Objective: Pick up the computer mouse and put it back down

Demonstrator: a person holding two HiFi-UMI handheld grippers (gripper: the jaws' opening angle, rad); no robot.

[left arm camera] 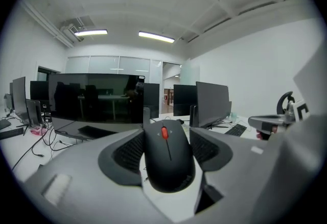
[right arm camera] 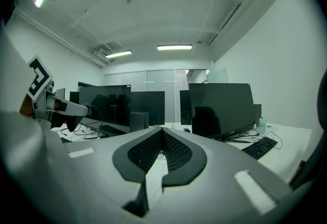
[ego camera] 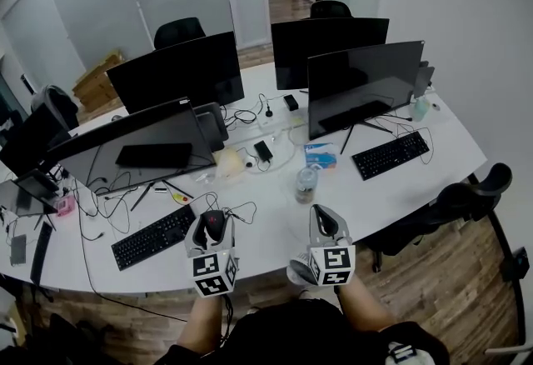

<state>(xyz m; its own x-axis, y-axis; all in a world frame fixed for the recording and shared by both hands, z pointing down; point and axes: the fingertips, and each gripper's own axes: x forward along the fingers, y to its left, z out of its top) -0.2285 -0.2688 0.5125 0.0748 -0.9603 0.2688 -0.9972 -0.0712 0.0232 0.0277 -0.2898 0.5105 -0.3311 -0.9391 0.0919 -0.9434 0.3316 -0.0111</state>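
Observation:
A black computer mouse (left arm camera: 167, 159) with a red scroll wheel sits between the jaws of my left gripper (left arm camera: 166, 141), which is shut on its sides. In the head view the mouse (ego camera: 215, 224) and left gripper (ego camera: 212, 232) are over the white desk (ego camera: 266, 230) near its front edge, just right of a black keyboard (ego camera: 153, 237). The mouse's thin cable (ego camera: 242, 209) trails off over the desk. I cannot tell whether the mouse touches the desk. My right gripper (ego camera: 323, 223) hovers to the right, and its jaws (right arm camera: 162, 135) are shut with nothing between them.
A clear jar (ego camera: 306, 184) stands just beyond the right gripper, with a blue pack (ego camera: 321, 156) behind it. Several dark monitors (ego camera: 363, 87) line the desk, and a second keyboard (ego camera: 390, 153) lies at the right. Cables cross the middle. An office chair (ego camera: 466, 198) stands at the right.

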